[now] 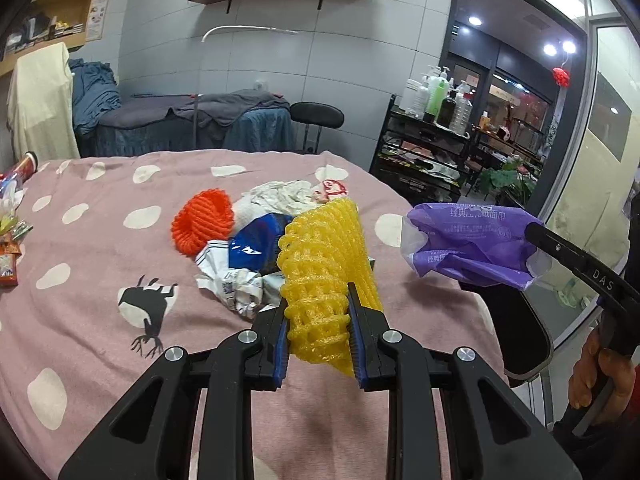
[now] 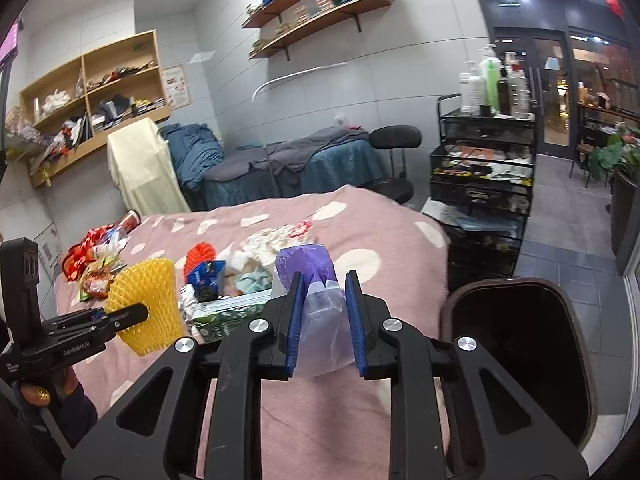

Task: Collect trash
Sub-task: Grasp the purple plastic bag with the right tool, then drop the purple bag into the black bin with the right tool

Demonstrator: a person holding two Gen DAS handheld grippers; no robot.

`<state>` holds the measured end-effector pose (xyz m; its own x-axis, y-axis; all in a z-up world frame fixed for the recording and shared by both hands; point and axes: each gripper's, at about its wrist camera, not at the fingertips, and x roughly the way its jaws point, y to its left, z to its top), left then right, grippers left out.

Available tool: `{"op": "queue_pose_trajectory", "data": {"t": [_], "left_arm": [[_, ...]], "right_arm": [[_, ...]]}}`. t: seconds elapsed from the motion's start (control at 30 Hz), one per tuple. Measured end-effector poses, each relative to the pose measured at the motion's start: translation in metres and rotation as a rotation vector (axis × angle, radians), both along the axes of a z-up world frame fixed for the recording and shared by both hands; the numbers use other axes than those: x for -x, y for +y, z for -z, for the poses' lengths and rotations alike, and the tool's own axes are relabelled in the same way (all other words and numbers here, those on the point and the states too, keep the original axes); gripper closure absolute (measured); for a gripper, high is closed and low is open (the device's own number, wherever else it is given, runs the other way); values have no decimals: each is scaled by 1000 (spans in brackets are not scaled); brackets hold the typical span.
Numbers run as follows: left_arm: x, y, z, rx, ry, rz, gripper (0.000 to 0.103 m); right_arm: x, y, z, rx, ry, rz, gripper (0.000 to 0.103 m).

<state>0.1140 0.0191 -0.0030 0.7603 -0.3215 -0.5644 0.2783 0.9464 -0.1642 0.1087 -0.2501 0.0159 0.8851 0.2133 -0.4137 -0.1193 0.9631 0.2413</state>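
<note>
The left gripper is clenching a yellow foam fruit net between its blue pads, lifting it above the near edge of the bed, whose pink spotted blanket is carrying the rest of the litter. The right gripper is gripping a crumpled purple tissue wrapper, holding it over the bed's right edge, just beside the open dark trash bin standing on the floor. Chinese print is running across the wrapper; only a few characters are showing clearly. "DAS" is showing on the right gripper's arm, and "GenRobot.AI" on the left one's body. Toward the middle of the bed, an orange foam net, a blue-and-white crumpled bag and white tissue are lying heaped together. Red snack packets are crowding the far left corner.
</note>
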Motion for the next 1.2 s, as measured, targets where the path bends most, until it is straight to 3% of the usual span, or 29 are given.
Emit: {"op": "queue_pose_trajectory", "data": {"t": [0.23,0.47,0.93,1.1,1.2], "left_arm": [[-1,-45,-9,-8,-25,108,78],[-4,-92,-6,-29,-21,211,78],[-6,-151,3,-56,33,334,78],[-7,-164,10,-69,59,354,78],[-9,-171,15,-70,81,367,78]], "right_arm": [[20,-45,-4,15,-26,160,81],[28,-92,10,9,25,304,81],[6,-132,79,71,221,438,80],[-4,-139,109,63,295,457,73],[-4,-141,122,39,319,461,49]]}}
